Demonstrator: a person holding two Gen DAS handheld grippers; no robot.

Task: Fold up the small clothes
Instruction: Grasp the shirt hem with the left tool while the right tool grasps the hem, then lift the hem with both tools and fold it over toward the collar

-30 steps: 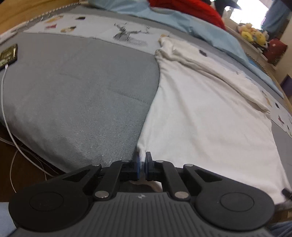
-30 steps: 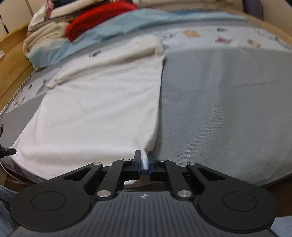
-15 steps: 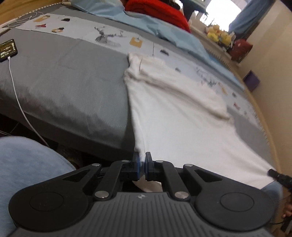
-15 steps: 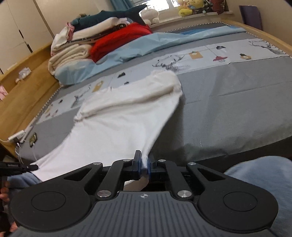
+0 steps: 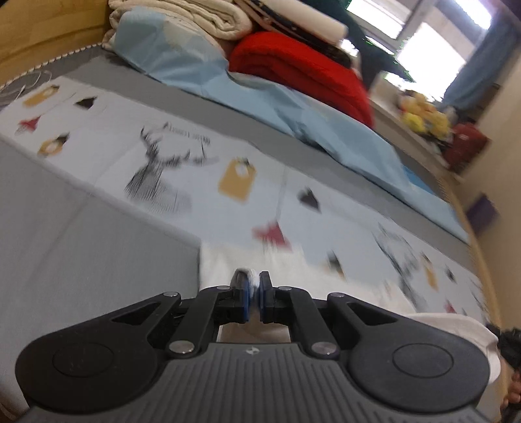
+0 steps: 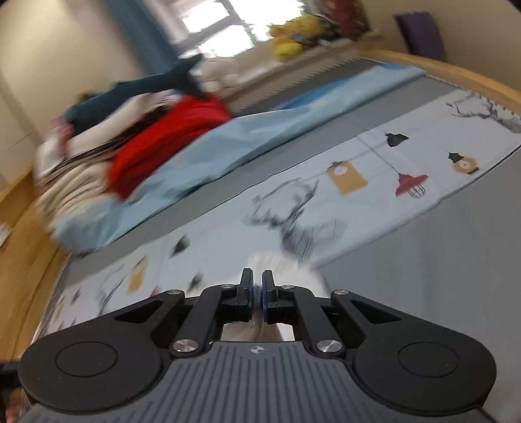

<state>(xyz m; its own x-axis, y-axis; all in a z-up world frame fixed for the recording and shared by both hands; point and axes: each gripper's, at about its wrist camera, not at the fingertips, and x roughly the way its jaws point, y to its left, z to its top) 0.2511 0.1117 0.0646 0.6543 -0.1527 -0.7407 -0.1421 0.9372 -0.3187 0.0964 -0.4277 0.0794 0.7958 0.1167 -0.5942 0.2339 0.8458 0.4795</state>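
A white garment (image 5: pixel 423 325) lies on the bed, mostly hidden under my grippers. My left gripper (image 5: pixel 253 286) is shut on a bottom corner of it, with a bit of white cloth showing between the blue pads. My right gripper (image 6: pixel 257 289) is shut on the other bottom corner; white cloth (image 6: pixel 293 270) bunches just ahead of its fingers. Both grippers are held low over the printed strip of the bed cover, near the garment's far end. Both views are blurred by motion.
The bed has a grey cover (image 5: pixel 81 234) with a white printed strip (image 5: pixel 195 156). Behind it lie a light blue sheet (image 5: pixel 293 107), a red blanket (image 5: pixel 299 68) and stacked folded bedding (image 5: pixel 182 16). A wooden bed frame (image 6: pixel 19 276) runs along the side.
Both grippers have carried the garment's bottom corners up off the bed's near edge and forward toward its far end. The garment has passed out of sight beneath them.
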